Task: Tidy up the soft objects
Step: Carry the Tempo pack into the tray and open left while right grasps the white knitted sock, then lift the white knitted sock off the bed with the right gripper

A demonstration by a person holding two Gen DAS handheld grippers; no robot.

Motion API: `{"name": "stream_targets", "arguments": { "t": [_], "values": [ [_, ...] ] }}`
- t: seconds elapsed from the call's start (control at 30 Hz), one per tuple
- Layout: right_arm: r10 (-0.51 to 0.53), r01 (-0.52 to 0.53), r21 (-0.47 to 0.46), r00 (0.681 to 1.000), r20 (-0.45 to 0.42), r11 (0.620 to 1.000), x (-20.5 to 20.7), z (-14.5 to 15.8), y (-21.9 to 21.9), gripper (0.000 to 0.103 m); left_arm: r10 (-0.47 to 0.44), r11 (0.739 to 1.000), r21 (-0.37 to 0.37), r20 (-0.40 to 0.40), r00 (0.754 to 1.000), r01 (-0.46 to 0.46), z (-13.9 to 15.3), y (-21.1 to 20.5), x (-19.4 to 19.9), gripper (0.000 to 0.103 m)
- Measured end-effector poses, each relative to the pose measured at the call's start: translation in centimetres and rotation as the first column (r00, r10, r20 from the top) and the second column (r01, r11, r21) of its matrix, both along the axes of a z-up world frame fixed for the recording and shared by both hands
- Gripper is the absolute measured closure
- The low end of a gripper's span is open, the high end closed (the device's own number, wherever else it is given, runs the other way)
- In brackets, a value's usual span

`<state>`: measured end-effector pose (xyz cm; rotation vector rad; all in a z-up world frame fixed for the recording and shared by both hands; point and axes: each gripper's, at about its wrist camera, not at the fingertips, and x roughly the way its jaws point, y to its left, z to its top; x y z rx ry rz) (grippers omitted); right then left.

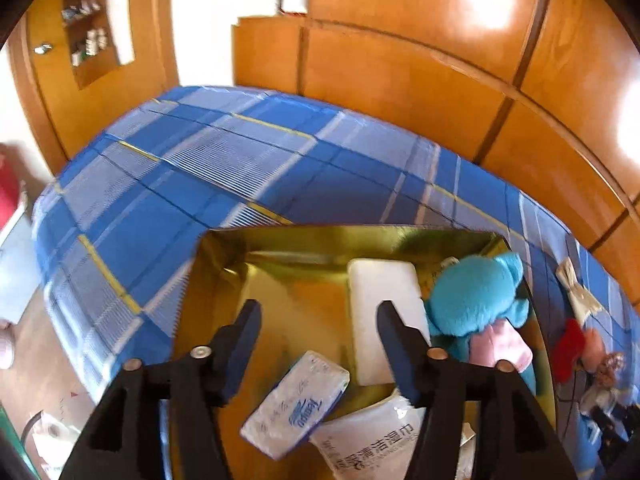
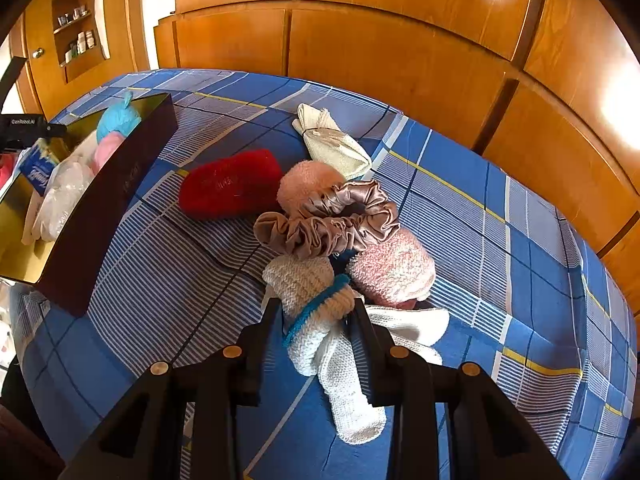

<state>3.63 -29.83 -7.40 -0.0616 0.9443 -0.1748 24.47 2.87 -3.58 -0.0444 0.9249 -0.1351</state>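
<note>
My left gripper (image 1: 319, 312) is open over a gold-lined box (image 1: 360, 232), with nothing between its fingers. In the box lie a tissue pack (image 1: 296, 404), a white block (image 1: 380, 300), a wet-wipes pack (image 1: 372, 436) and a blue and pink plush toy (image 1: 476, 296). My right gripper (image 2: 316, 308) is shut on a white knitted piece with teal trim (image 2: 308, 280) that rests on the bed. Just beyond it are a pink fuzzy roll (image 2: 394, 272), a brown satin scrunchie (image 2: 332, 220), a peach puff (image 2: 308, 184), a red fuzzy piece (image 2: 230, 184) and a cream cloth (image 2: 332, 140).
Everything lies on a bed with a blue plaid sheet (image 2: 500, 240). The box's dark outer wall (image 2: 108, 208) stands left of the pile. Wooden wardrobe doors (image 2: 400, 60) rise behind the bed, with a small shelf niche (image 2: 78, 36) at the far left.
</note>
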Motion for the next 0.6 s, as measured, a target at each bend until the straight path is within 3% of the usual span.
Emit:
{"name": "stream_targets", "arguments": {
  "t": [0.27, 0.6],
  "values": [
    [0.014, -0.014, -0.030, 1.000, -0.005, 0.999, 0.1, -0.1, 0.4, 0.070, 0.039, 0.999, -0.040, 0.054, 0.998, -0.037, 1.4, 1.4, -5.1, 0.038],
    [0.012, -0.012, -0.032, 1.000, -0.006, 0.999, 0.0, 0.0, 0.5, 0.071, -0.037, 0.998, -0.040, 0.079, 0.996, 0.040, 1.3, -1.4, -12.4, 0.037]
  ]
}}
